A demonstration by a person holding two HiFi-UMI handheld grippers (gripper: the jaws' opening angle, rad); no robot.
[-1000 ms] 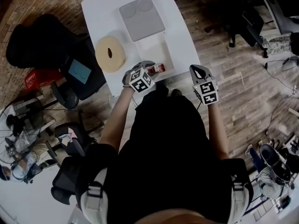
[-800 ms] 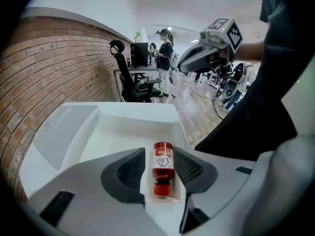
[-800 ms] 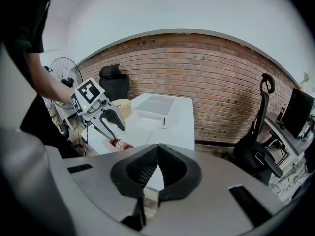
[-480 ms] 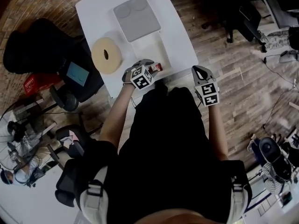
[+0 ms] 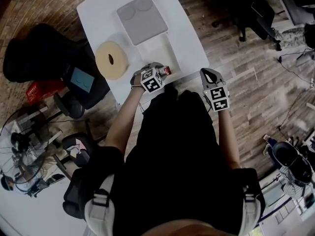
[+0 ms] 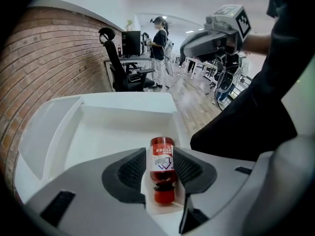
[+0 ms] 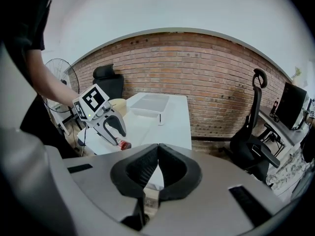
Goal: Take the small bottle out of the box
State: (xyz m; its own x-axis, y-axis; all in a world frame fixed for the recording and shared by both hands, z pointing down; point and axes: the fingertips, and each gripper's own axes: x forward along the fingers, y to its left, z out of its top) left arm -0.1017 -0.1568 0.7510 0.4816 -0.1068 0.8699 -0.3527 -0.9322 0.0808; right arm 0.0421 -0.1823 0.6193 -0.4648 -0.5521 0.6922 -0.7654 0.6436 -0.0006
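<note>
A small red bottle (image 6: 162,163) with a white label lies on its side at the near end of the open white box (image 6: 98,132), cap toward me. My left gripper (image 6: 161,151) straddles it. Its jaws are closing, with the bottle between the pads and a thin gap still showing on the left side. In the head view the bottle (image 5: 166,71) peeks out just beyond the left gripper (image 5: 158,70). My right gripper (image 5: 209,75) hangs shut and empty off the table's near right edge. In the right gripper view its pads meet (image 7: 158,149).
The box's grey lid (image 5: 141,19) lies at the far end of the white table (image 5: 189,43). A roll of tape (image 5: 111,59) sits left of the box. Office chairs (image 5: 44,48) and clutter stand on the floor to the left.
My left gripper has edged forward over the bottle. The right gripper has stayed where it was. The head view has shifted slightly.
</note>
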